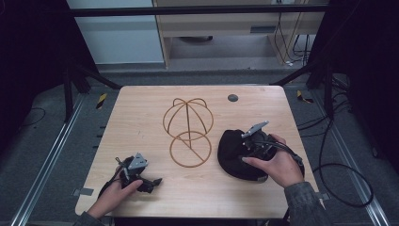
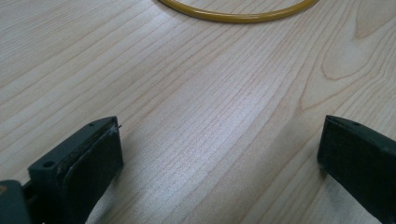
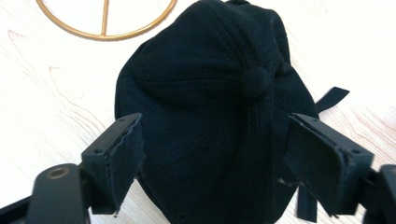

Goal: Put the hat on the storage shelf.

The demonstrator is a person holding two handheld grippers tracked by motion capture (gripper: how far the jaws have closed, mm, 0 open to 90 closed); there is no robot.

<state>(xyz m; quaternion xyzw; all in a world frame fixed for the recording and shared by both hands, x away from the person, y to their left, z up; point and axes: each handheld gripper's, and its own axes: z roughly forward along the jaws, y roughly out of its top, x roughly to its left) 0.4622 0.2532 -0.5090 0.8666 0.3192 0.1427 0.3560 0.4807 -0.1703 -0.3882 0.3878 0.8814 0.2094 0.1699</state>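
1. Hovering over the black cap (image 3: 205, 116), the right gripper (image 3: 212, 158) has its jaws spread wide on either side of the crown, gripping nothing.
2. The cap lies on the right part of the table (image 1: 141, 122), just beside the wire hat stand (image 1: 188, 129).
3. It looks light and soft; the cloth should fold and sag under a pinch, so it probably will not keep its shape when lifted.
4. A good hold seems to be the seam ridge near the top button (image 3: 254, 83), or the stiffer brim if reachable.
5. The brim is hard to make out: black on black, partly under the hand (image 1: 277, 167) in the high view.
6. The left gripper (image 2: 219, 154) rests near the table's front left, jaws wide apart and empty.
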